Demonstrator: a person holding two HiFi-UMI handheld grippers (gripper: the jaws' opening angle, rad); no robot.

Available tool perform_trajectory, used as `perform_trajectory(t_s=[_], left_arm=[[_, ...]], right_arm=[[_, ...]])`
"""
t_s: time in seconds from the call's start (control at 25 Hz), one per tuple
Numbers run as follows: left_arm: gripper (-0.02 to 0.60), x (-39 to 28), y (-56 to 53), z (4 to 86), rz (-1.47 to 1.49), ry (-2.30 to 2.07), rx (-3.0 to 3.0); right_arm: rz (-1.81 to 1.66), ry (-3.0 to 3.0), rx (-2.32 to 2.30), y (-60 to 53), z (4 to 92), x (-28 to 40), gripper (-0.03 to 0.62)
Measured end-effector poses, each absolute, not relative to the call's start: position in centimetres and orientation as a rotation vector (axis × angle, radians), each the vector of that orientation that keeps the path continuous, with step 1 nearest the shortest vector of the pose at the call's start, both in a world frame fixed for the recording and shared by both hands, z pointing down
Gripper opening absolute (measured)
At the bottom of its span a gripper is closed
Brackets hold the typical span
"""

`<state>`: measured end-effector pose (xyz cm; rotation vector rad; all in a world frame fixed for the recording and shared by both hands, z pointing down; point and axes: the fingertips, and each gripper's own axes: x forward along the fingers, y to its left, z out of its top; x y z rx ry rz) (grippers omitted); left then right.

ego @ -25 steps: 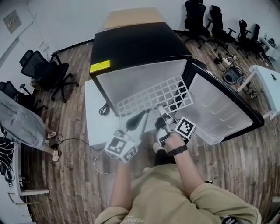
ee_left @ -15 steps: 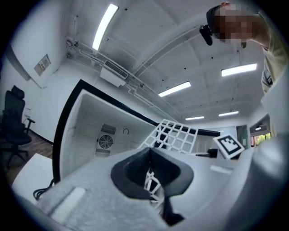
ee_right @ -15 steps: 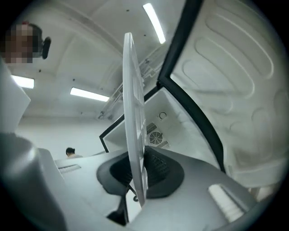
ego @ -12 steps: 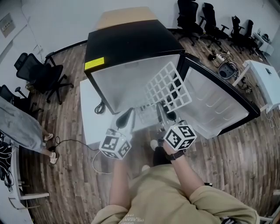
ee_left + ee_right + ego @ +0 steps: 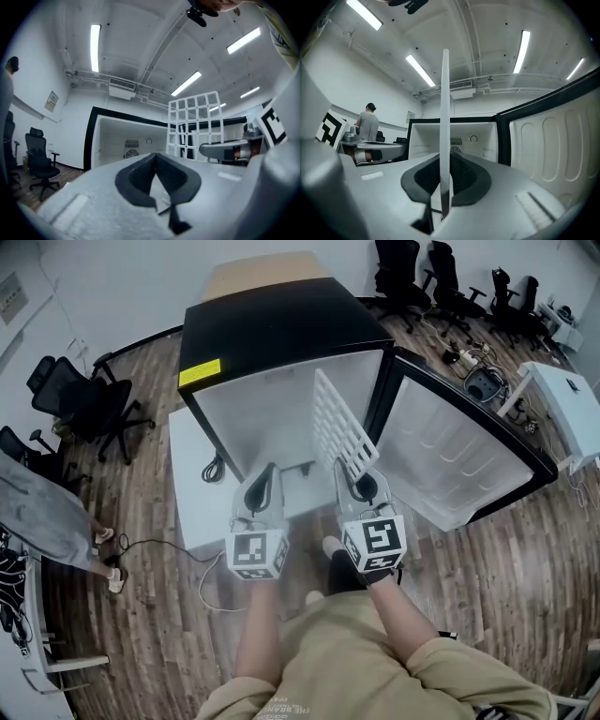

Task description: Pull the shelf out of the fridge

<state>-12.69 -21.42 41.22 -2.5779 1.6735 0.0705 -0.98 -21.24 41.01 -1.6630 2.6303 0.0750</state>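
Edge-up shelf (image 5: 342, 432), seemingly lengthwise toward fridge (image 5: 272, 334)

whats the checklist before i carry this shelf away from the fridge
1. Right gripper hold on the shelf: ok, jaws closed on its near edge.
2. Shelf out of the fridge: ok, it appears to stand on edge in front of the opening.
3. Left gripper free to help: ok, jaws together, nothing between them.
4. Door out of the way: ok, swung wide open on the right.
5. Floor underfoot: not ok, a cable lies on it to the left.
6. Bystander: ok, stands apart at the far left.
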Motion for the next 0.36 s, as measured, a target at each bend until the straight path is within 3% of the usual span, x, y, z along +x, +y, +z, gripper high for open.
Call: perform_trajectory(t_s=[0.36], left_arm=[[-0.002,-12.51,-21.44,41.79,0.068,1.68,-2.599]], right_arm=[[0.097,2.623,-1.678,-21.5,40.38,-0.74,0.032]])
